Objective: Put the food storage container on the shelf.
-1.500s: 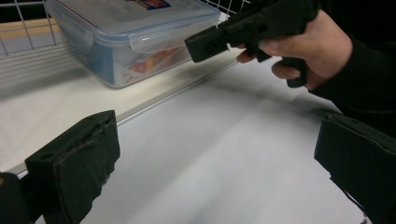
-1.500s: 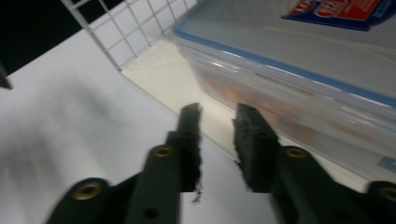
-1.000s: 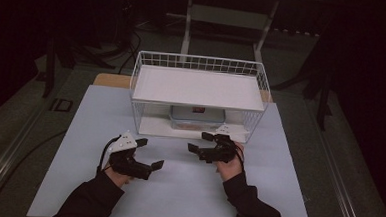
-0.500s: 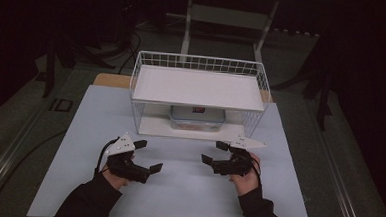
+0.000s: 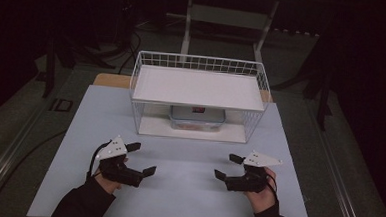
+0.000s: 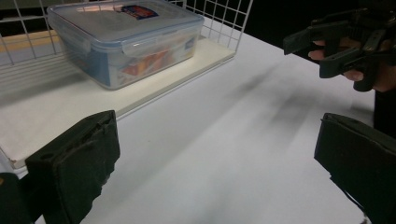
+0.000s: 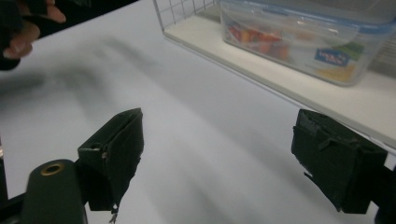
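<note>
**Dark room, white desk, both claws empty**

Dim surroundings frame a white desk [image 5: 187,188], and at its 12 o'clock side stands a white wire shelf rack [image 5: 199,64]. On the rack's bottom board, under the upper shelf, sits a clear plastic box [image 5: 197,117] with a blue-trimmed clip lid and coloured contents showing through its wall. In the left gripper view the box [image 6: 126,42] lies at 11 o'clock, behind the wire grid; in the right gripper view it [image 7: 308,37] lies at 1 o'clock.

From the box outward, toward 6 o'clock, comes a bare stretch of desk, then the two hands. The left claw [image 5: 141,158] is held at about 7 o'clock from the box, its jaws spread wide with nothing between them, pointing toward 3 o'clock. The right claw [image 5: 228,166] is held at about 5 o'clock from the box, also spread wide and empty, pointing toward 9 o'clock. The two face each other, well apart, both well apart from the rack. In the left gripper view the right claw [image 6: 327,51] appears at 2 o'clock, gripped by fingers [image 6: 352,74]. Dark sleeves enter from the desk's 6 o'clock edge.
</note>
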### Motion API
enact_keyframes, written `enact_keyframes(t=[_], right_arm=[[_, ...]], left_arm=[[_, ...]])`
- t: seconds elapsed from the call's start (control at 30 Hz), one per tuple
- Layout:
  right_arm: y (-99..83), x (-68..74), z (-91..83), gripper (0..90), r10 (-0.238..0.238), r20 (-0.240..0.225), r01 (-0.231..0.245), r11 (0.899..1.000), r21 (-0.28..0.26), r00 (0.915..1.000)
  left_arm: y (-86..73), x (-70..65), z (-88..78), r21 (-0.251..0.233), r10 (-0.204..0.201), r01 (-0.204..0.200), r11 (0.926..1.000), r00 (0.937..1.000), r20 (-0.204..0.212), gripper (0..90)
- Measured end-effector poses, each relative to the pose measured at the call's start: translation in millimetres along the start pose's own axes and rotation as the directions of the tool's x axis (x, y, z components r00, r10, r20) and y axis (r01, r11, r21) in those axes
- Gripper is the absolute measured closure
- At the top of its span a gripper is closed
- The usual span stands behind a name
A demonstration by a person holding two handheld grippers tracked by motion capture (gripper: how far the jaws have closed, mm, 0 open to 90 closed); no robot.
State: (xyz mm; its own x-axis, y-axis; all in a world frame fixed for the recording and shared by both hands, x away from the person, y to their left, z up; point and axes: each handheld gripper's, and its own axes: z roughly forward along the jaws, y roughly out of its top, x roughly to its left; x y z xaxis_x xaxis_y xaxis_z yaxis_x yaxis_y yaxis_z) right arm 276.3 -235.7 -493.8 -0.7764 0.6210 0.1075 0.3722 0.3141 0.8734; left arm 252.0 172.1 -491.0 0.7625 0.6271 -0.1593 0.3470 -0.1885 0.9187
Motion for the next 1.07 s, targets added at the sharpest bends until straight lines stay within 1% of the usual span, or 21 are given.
enact_keyframes(t=[0.13,0.3,0.37,0.4,0.47,0.53,0.57,0.63,0.73,0.87,0.93,1.07], right_arm=[[-6.6,-1.5,-9.2,16.6,0.012,0.0,-0.012,1.0,0.0,0.9999],[-13.7,-4.4,-19.5,16.5,0.018,0.008,-0.018,1.0,-0.006,0.9998],[-17.0,-6.1,-22.8,16.5,0.014,0.018,-0.014,1.0,0.0,0.9997],[-18.6,-6.9,-24.1,16.5,0.016,0.021,-0.016,1.0,0.007,0.9997],[-21.8,-8.6,-26.2,16.5,0.028,0.026,-0.028,0.999,0.018,0.9993],[-24.7,-9.8,-28.4,16.6,0.033,0.026,-0.034,0.999,0.025,0.9991],[-26.7,-9.6,-30.0,16.5,0.031,0.028,-0.032,0.999,0.035,0.9991],[-28.6,-9.1,-32.0,16.5,0.029,0.032,-0.03,0.999,0.038,0.9991],[-31.9,-10.2,-36.5,16.5,0.02,0.048,-0.023,0.998,0.051,0.9987],[-33.0,-13.7,-37.1,16.7,0.038,0.049,-0.04,0.998,0.048,0.9981],[-33.3,-13.9,-35.5,16.7,0.034,0.043,-0.036,0.998,0.055,0.9985],[-32.8,-13.3,-35.9,16.6,0.03,0.042,-0.032,0.998,0.051,0.9987]], left_arm=[[-4.1,-0.9,-4.7,0.007,0.002,-0.002,1.0,1.0,0.008,0.3],[-10.7,-2.2,-9.5,0.001,-0.012,0.012,0.9999,0.9999,0.01,0.3],[-13.0,-2.7,-10.0,-0.001,-0.02,0.02,0.9998,0.9998,0.0,0.3],[-14.2,-2.8,-10.0,-0.001,-0.022,0.022,0.9998,0.9998,0.003,0.3],[-15.9,-3.0,-9.5,0.007,-0.019,0.019,0.9998,0.9998,-0.004,0.3],[-17.8,-2.6,-8.5,0.008,-0.025,0.025,0.9997,0.9997,0.0,0.3],[-18.4,-2.6,-8.1,0.011,-0.024,0.024,0.9996,0.9997,0.0,0.3],[-19.8,-2.3,-7.1,0.014,-0.031,0.031,0.9994,0.9995,0.008,0.3],[-21.5,-1.8,-4.2,0.023,-0.036,0.036,0.9991,0.9991,0.021,0.3],[-22.3,-2.6,-0.8,0.028,-0.034,0.033,0.9991,0.9989,0.033,0.3],[-21.9,-3.3,0.6,0.029,-0.032,0.031,0.9991,0.9988,0.037,0.3],[-22.6,-4.5,2.7,0.033,-0.025,0.024,0.9992,0.9985,0.048,0.3]])
